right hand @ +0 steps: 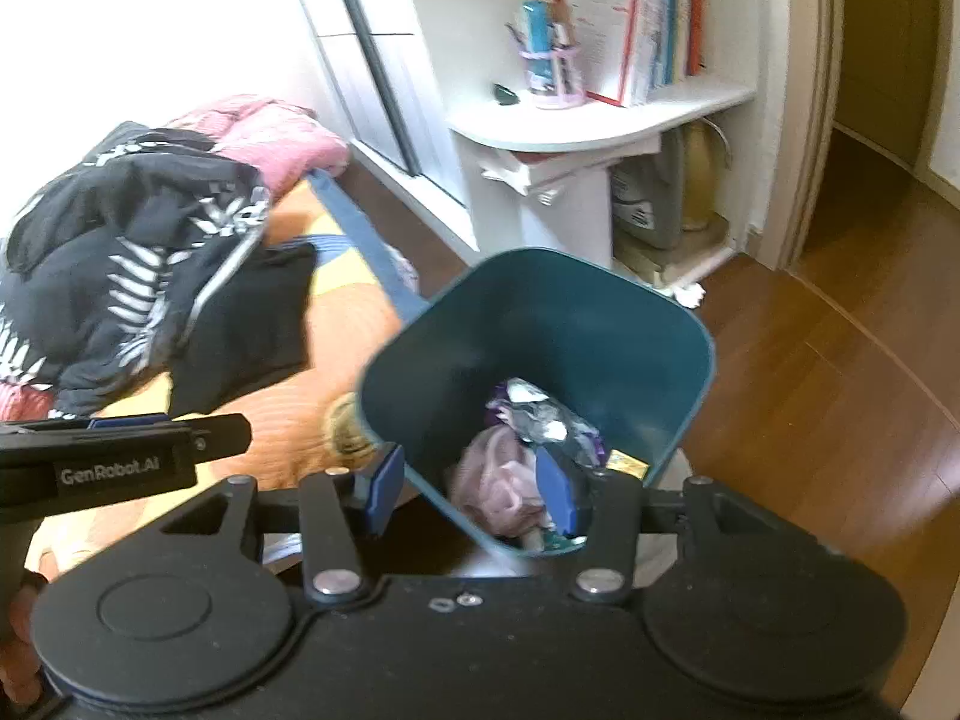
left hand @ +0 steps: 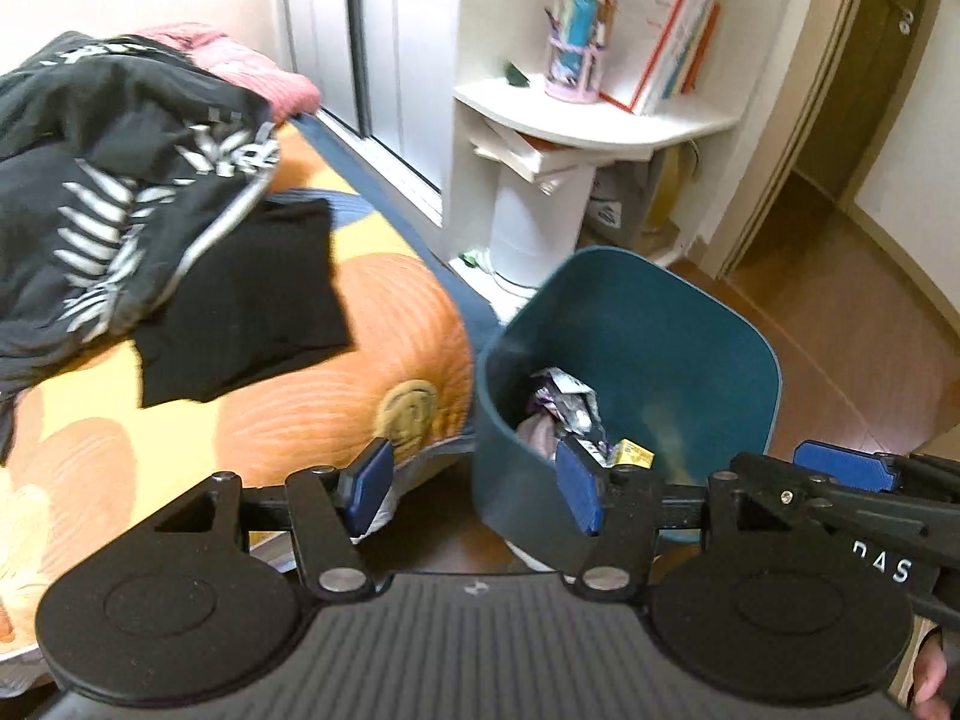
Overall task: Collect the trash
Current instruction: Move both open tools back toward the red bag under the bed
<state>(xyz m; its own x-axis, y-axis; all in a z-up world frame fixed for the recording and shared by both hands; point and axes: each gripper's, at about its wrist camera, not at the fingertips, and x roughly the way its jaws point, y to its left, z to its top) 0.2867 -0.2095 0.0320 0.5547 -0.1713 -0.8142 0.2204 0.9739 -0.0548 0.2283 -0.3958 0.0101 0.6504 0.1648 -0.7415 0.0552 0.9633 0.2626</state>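
Note:
A dark teal trash bin [left hand: 690, 324] stands on the wooden floor beside the bed; it also shows in the right wrist view [right hand: 600, 312]. Inside lie crumpled silvery-purple wrappers [left hand: 567, 402], a pinkish wad [right hand: 498, 480] and a small yellow packet [left hand: 636, 453]. My left gripper [left hand: 474, 492] is open and empty, just in front of the bin's near rim. My right gripper [right hand: 468, 492] is open and empty, above the bin's near rim. The right gripper's blue pad shows at the right edge of the left wrist view [left hand: 840, 468].
A bed with an orange patterned cover [left hand: 300, 396] lies left of the bin, with black clothes [left hand: 120, 180] and a pink blanket [right hand: 270, 138] on it. A white corner shelf [left hand: 600, 114] with books and a pen holder stands behind. A doorway [right hand: 870, 150] opens at right.

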